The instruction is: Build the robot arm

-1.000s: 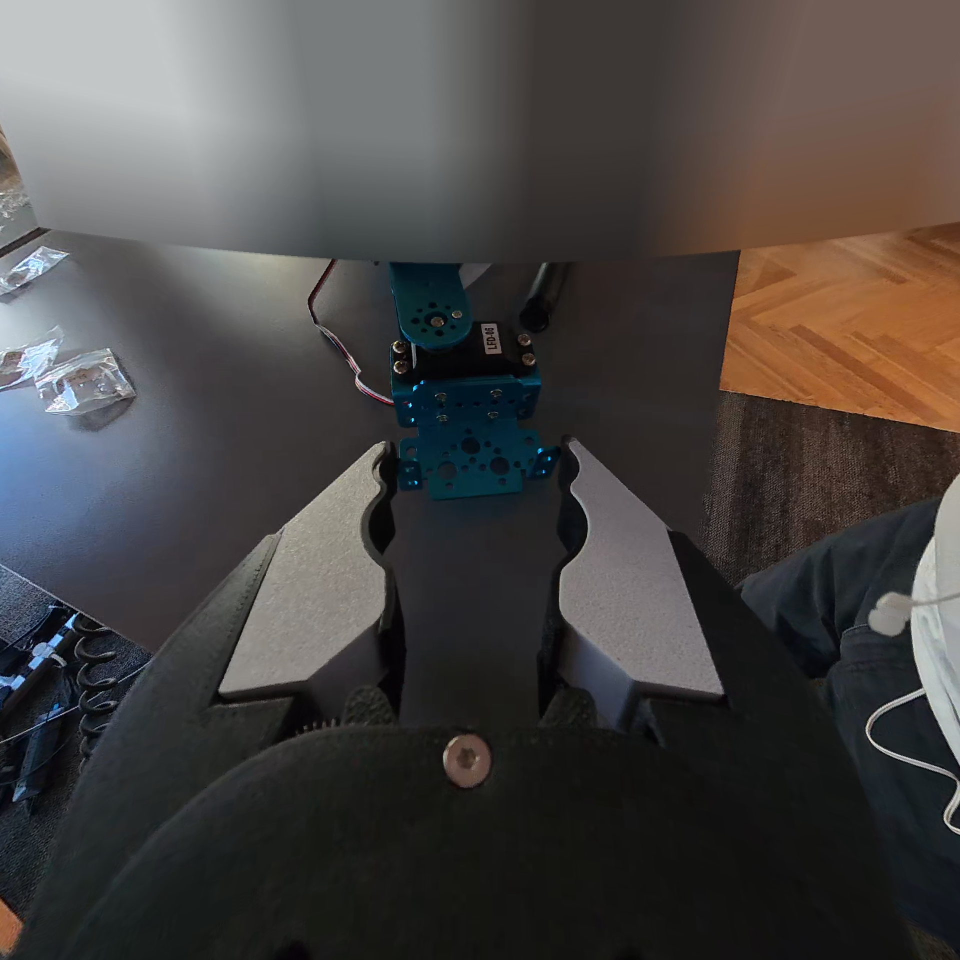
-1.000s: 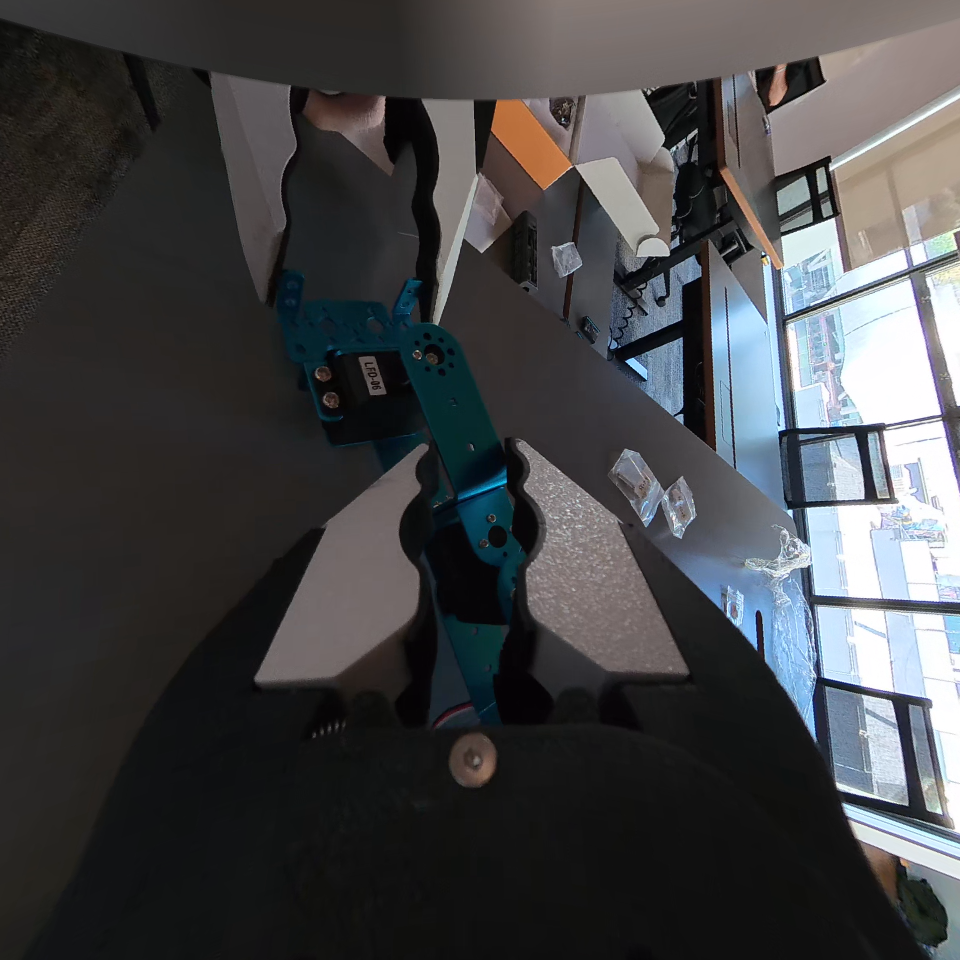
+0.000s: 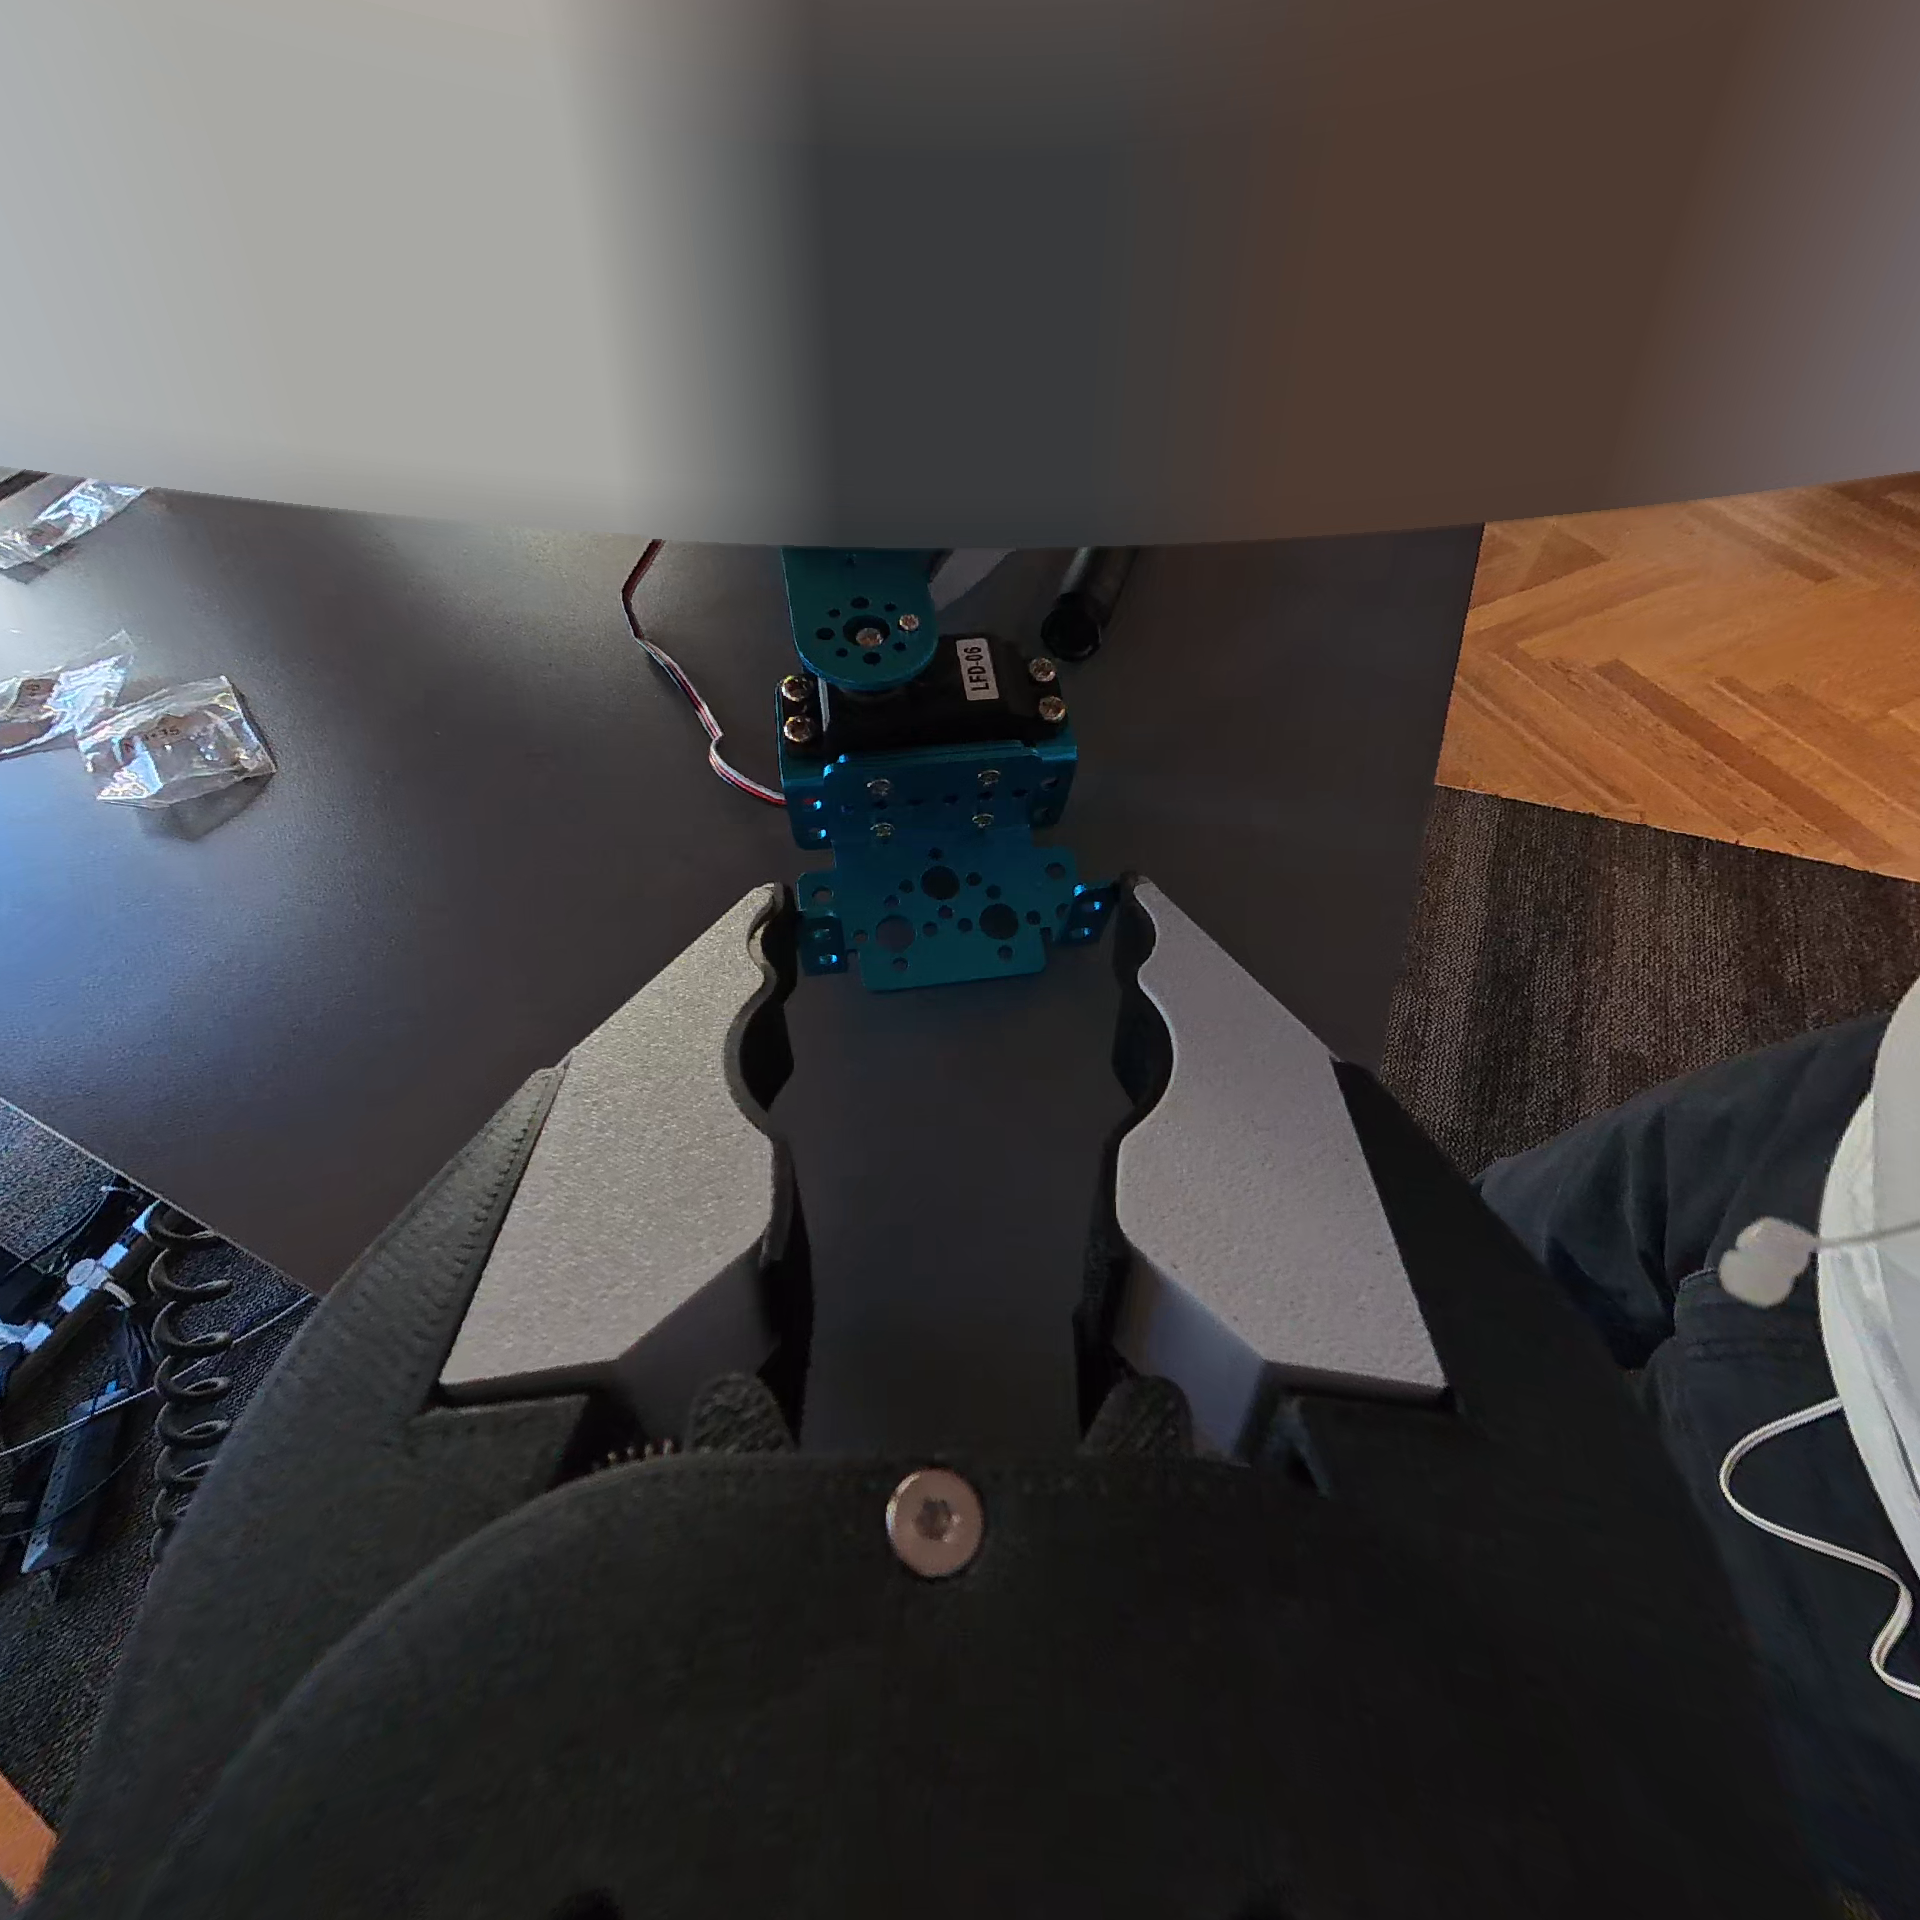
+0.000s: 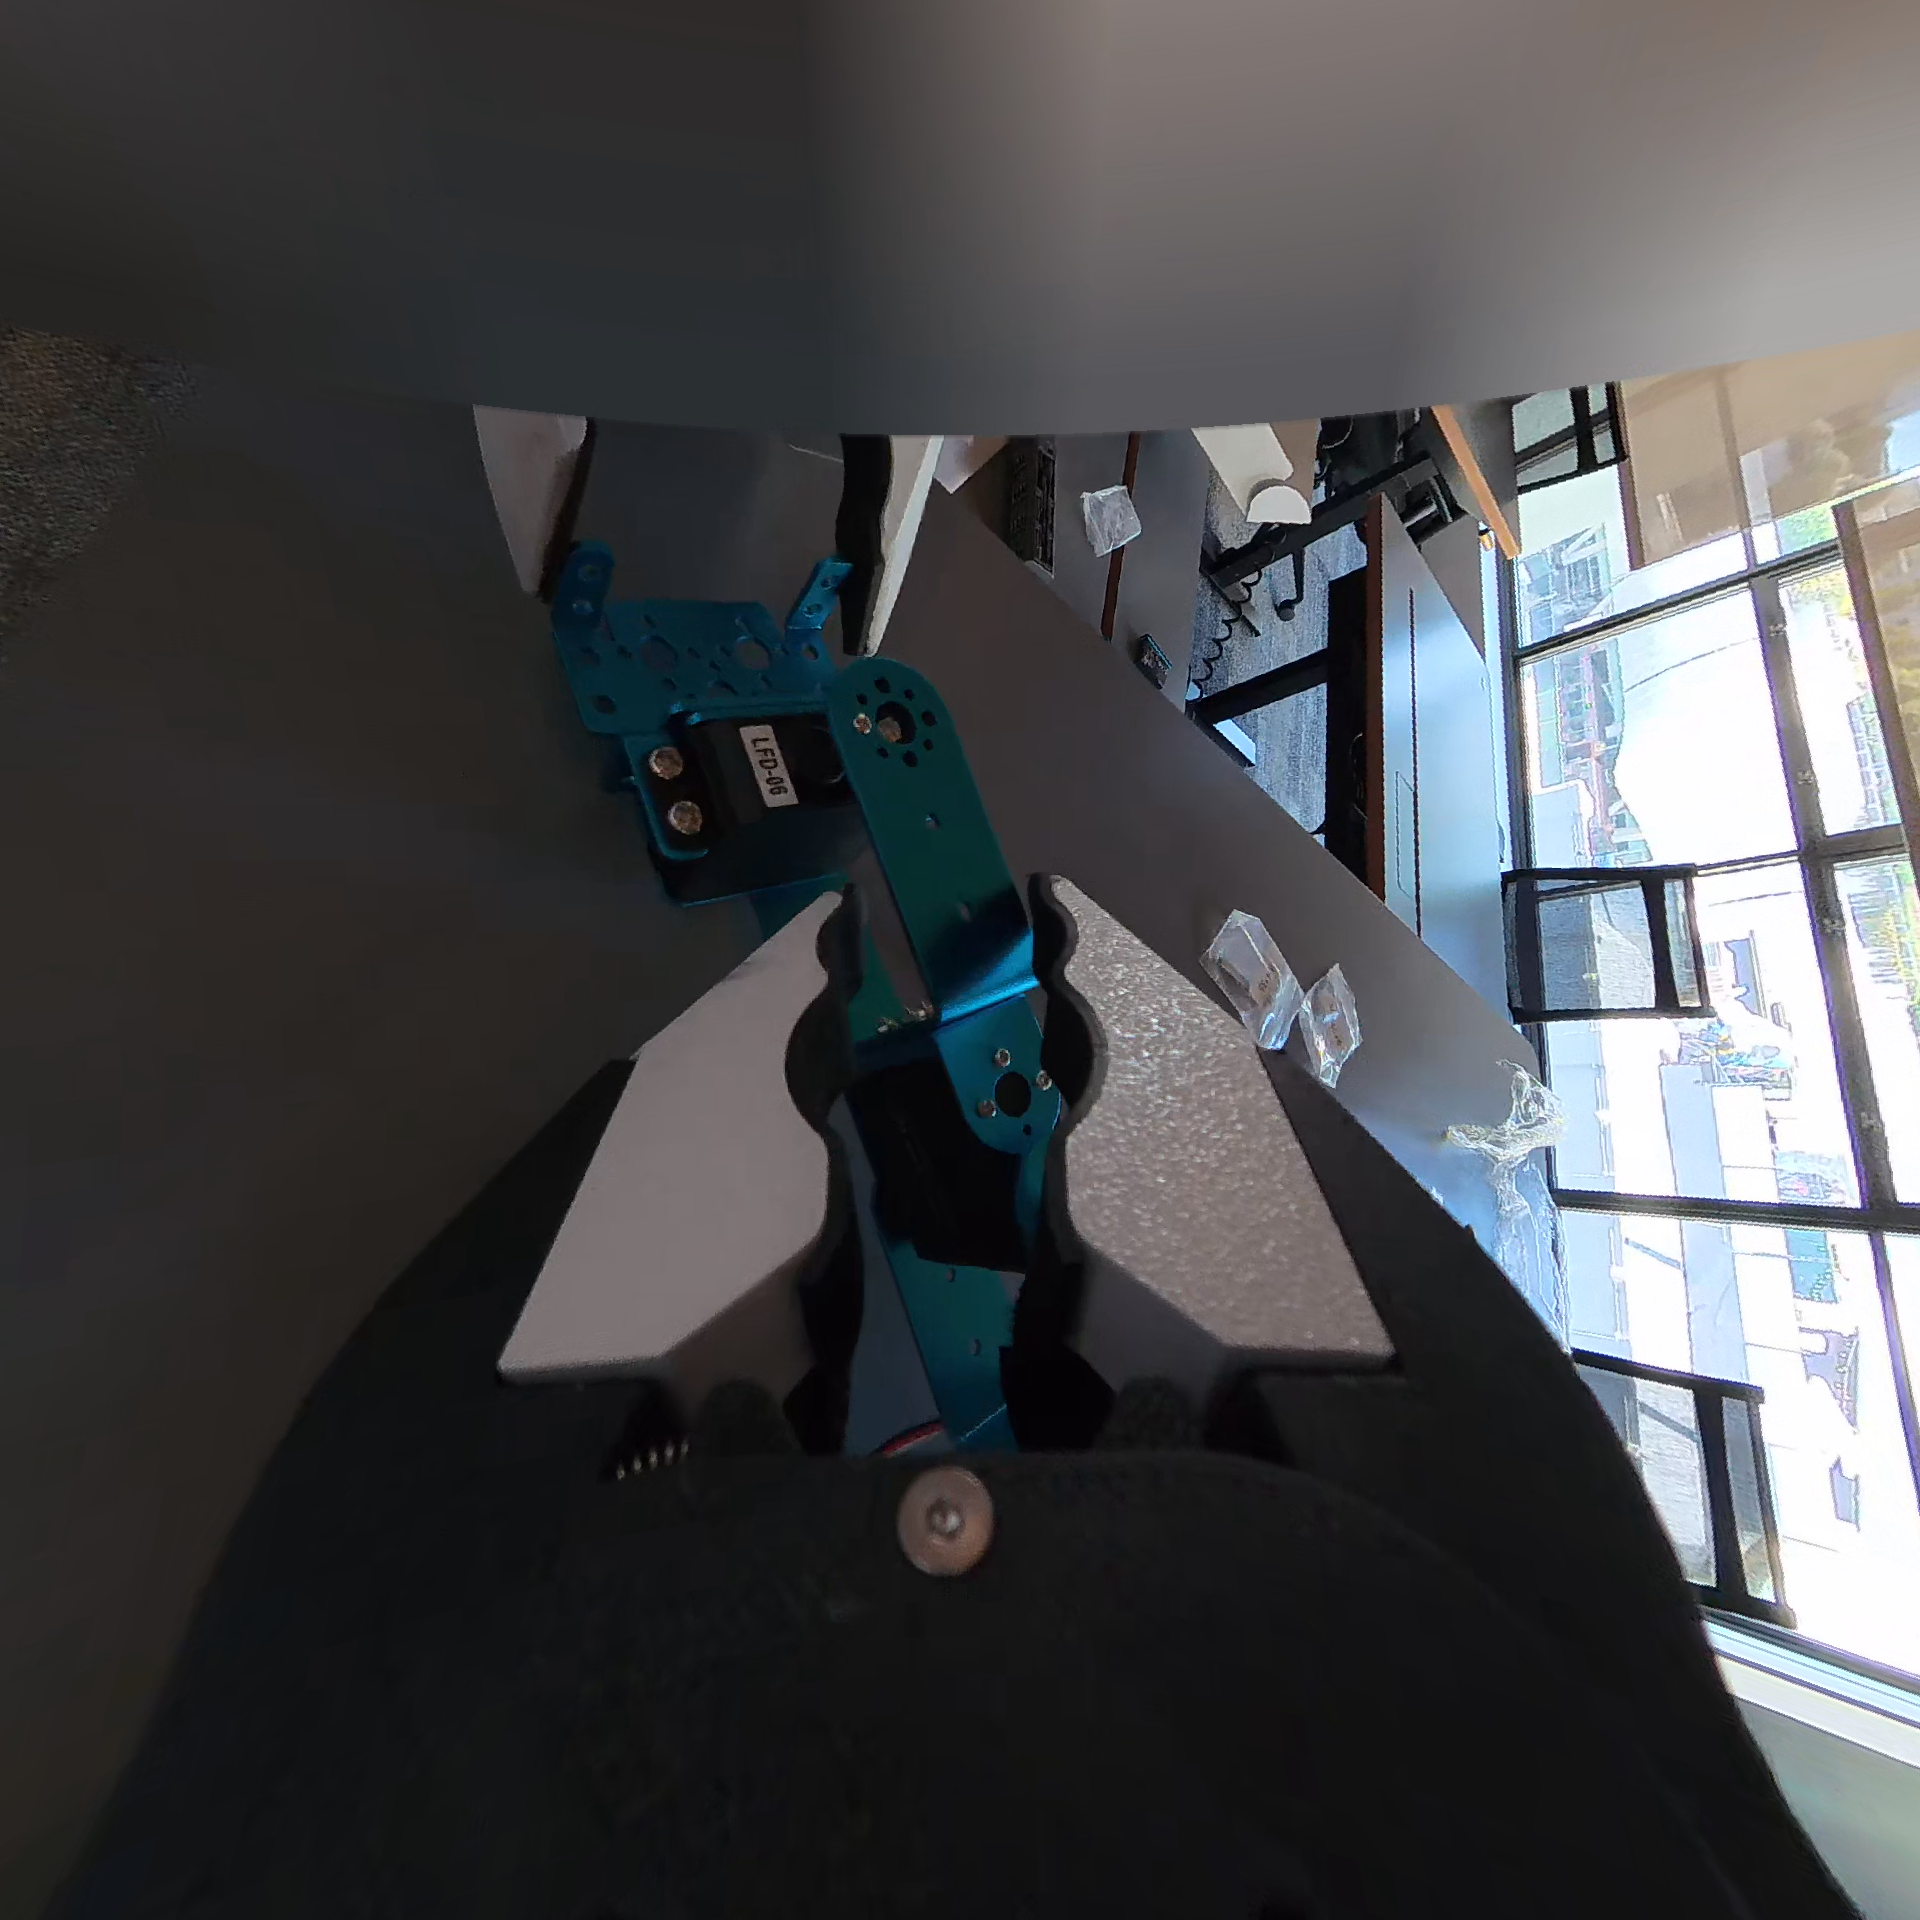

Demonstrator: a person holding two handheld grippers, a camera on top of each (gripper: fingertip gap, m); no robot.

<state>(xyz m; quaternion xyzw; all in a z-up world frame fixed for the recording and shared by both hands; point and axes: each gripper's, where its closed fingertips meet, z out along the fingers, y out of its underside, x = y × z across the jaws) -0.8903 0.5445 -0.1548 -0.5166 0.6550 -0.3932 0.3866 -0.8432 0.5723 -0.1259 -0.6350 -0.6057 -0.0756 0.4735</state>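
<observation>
My left claw (image 3: 951, 899) is spread wide over the dark table (image 3: 416, 935), its two tips standing just outside the side tabs of the blue bracket (image 3: 940, 925); I cannot tell whether they touch the tabs. My right claw (image 4: 940, 899) pinches the long blue arm (image 4: 961, 894) of the same assembly, and a second black motor (image 4: 935, 1184) sits deep between its fingers.

The bracket is thin anodised metal, flat and full of round holes, with small bent ears at each side. Behind it a black motor block (image 3: 914, 707) with a white label is held by brass-coloured screws, and a round-ended blue plate sits on top. A red, white and dark wire (image 3: 675, 686) curls away to the left. My finger pads (image 3: 644, 1164) are grey and grainy, with wavy black inner edges.

Clear plastic bags (image 3: 171, 738) lie well apart on the table's left side.
</observation>
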